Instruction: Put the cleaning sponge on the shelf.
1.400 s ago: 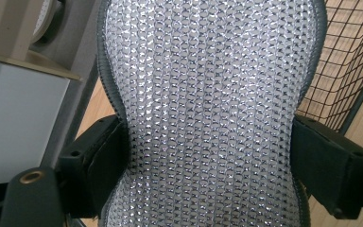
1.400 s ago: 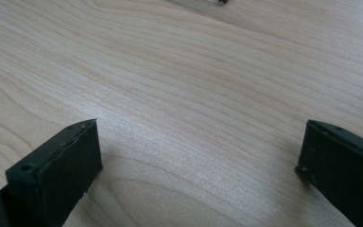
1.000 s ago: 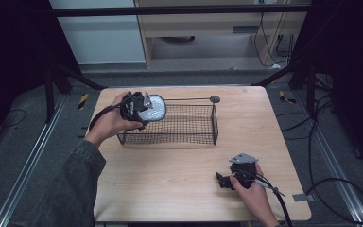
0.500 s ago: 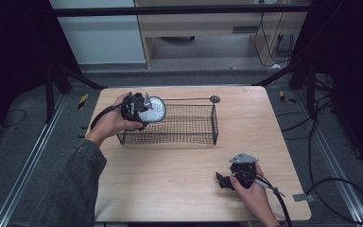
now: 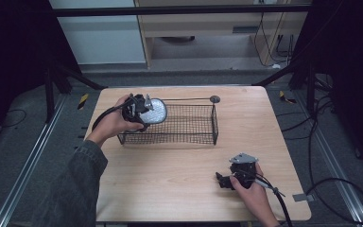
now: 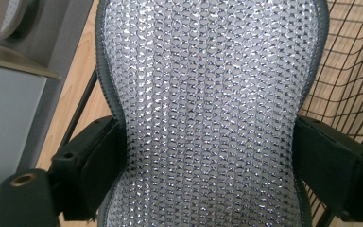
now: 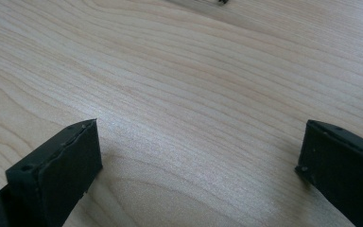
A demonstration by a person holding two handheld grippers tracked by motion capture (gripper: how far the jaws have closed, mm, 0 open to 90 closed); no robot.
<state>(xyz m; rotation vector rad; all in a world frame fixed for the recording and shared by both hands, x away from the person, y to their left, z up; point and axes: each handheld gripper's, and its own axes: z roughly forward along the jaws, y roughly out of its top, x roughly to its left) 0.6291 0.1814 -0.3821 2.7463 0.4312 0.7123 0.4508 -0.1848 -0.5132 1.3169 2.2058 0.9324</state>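
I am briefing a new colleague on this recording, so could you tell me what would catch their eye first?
First, the shiny silver mesh pad, clamped between the jaws of the left gripper at the left end of the black wire basket. Next, the right gripper resting low over the bare wooden table near its front right corner, jaws wide apart and holding nothing.

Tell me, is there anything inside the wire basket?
The wire basket looks empty: table wood shows through its mesh. The left claw holds a shiny silver pad at its left end, hiding that corner.
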